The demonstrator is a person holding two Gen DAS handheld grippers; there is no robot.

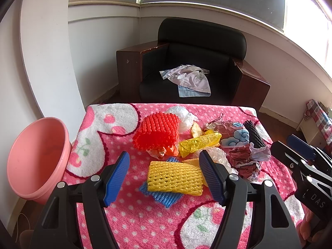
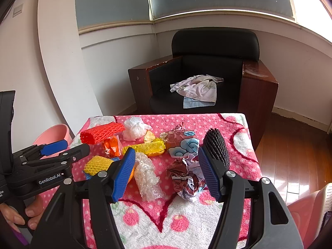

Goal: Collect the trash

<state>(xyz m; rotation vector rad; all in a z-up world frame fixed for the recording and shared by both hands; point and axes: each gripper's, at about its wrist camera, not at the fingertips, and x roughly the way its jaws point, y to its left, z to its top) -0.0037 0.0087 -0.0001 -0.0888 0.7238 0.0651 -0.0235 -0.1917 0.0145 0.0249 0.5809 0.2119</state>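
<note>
Yellow foam net: laid flat on the pink towel, long axis crosswise, framed directly ahead between the spread, empty jaws of the left gripper, judged nearer than the right gripper, likewise held open and empty.

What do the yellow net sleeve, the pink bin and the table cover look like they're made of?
Yellow net sleeve: looks like soft foam mesh, matte, with an open puffy lattice. Pink bin: probably moulded plastic, smooth with a slight sheen. Table cover: seems to be terry or plush fabric, with a fuzzy looped pile.
</note>
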